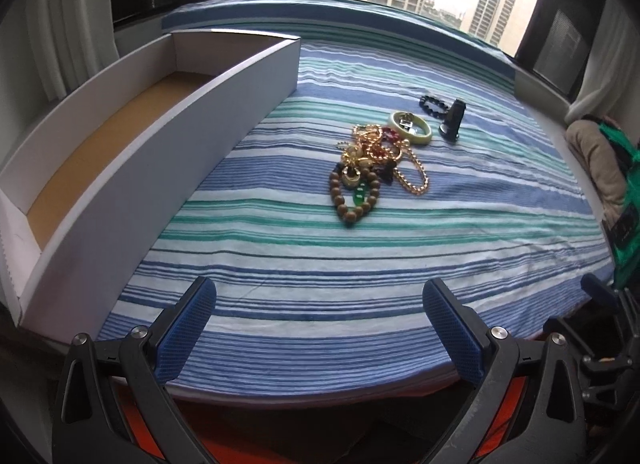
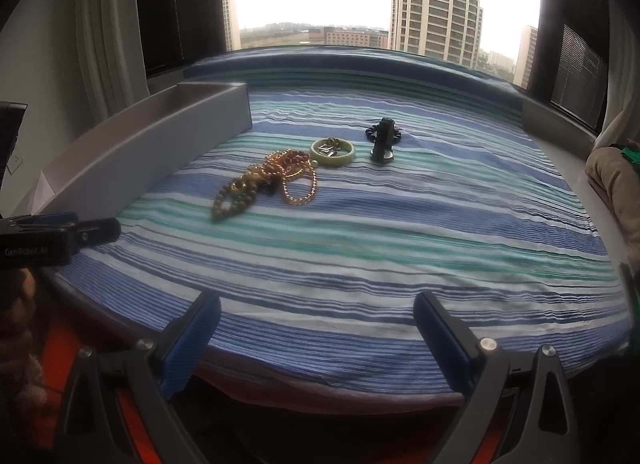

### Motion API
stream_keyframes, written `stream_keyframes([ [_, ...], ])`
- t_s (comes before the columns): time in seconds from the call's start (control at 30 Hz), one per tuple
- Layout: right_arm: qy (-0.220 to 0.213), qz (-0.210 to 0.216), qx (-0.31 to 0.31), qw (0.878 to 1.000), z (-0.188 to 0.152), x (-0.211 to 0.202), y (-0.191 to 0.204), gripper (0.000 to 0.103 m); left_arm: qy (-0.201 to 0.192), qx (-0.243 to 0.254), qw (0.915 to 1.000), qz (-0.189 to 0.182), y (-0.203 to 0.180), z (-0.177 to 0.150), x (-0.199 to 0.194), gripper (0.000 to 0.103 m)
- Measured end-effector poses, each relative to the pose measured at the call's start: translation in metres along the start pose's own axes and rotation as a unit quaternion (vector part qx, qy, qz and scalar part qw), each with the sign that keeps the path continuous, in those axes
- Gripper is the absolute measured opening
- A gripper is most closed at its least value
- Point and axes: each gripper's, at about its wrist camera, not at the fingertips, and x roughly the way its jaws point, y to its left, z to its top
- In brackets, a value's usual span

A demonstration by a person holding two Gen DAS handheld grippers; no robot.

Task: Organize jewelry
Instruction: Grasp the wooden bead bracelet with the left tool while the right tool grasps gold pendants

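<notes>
You are holding both the left gripper (image 1: 318, 328) and right gripper (image 2: 316, 332) spread wide and empty short of the tangled jewelry pile (image 1: 370, 168) lying mid-cloth right of the box (image 1: 168, 132), likely light, limp and snag-prone, so be pinching one loose chain loop

cloth (image 1: 360, 264): blue-green-white stripes | box (image 1: 160, 152): white, brown floor | bangle (image 1: 412, 129): pale green

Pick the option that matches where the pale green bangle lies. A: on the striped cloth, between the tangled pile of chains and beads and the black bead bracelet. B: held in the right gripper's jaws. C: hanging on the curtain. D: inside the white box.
A: the pale green bangle lies flat on the striped cloth, with the tangled pile on one side and the black bead bracelet on the other.
</notes>
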Motion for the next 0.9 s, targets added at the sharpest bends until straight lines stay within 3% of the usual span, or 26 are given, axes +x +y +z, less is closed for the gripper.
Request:
stream_keyframes([
  [0.13,0.000,0.002,0.007,1.000,-0.003,-0.002,-0.003,0.099,0.011,0.025,0.9996,-0.008,-0.018,0.026,0.032,0.102],
  [0.27,-0.007,-0.007,0.016,1.000,-0.007,-0.008,-0.012,0.099,0.021,0.021,0.9991,0.029,-0.019,0.047,0.075,0.101],
  [0.43,0.000,-0.014,0.040,0.999,-0.013,-0.006,-0.027,0.099,0.052,0.013,0.9954,0.080,-0.013,0.056,0.133,0.083],
  [0.57,0.001,-0.014,0.041,0.999,-0.014,-0.005,-0.030,0.099,0.047,0.025,0.9951,0.084,-0.019,0.054,0.145,0.081],
  [0.6,0.001,-0.013,0.040,0.999,-0.013,-0.005,-0.029,0.099,0.048,0.033,0.9946,0.086,-0.022,0.053,0.147,0.074],
  [0.63,0.001,-0.013,0.039,0.999,-0.012,-0.004,-0.029,0.099,0.052,0.040,0.9944,0.083,-0.023,0.050,0.148,0.059],
  [0.67,0.001,-0.013,0.039,0.999,-0.012,-0.003,-0.029,0.099,0.048,0.043,0.9953,0.072,-0.024,0.048,0.147,0.053],
  [0.73,0.004,-0.012,0.038,0.999,-0.012,-0.002,-0.028,0.099,0.048,0.048,0.9963,0.053,-0.023,0.045,0.144,0.021],
  [0.77,0.005,-0.013,0.038,0.999,-0.012,-0.002,-0.028,0.099,0.051,0.052,0.9960,0.050,-0.023,0.044,0.142,0.012],
  [0.9,0.009,-0.014,0.035,0.999,-0.010,0.000,-0.027,0.099,0.071,0.047,0.9958,0.035,-0.008,0.033,0.130,0.010],
])
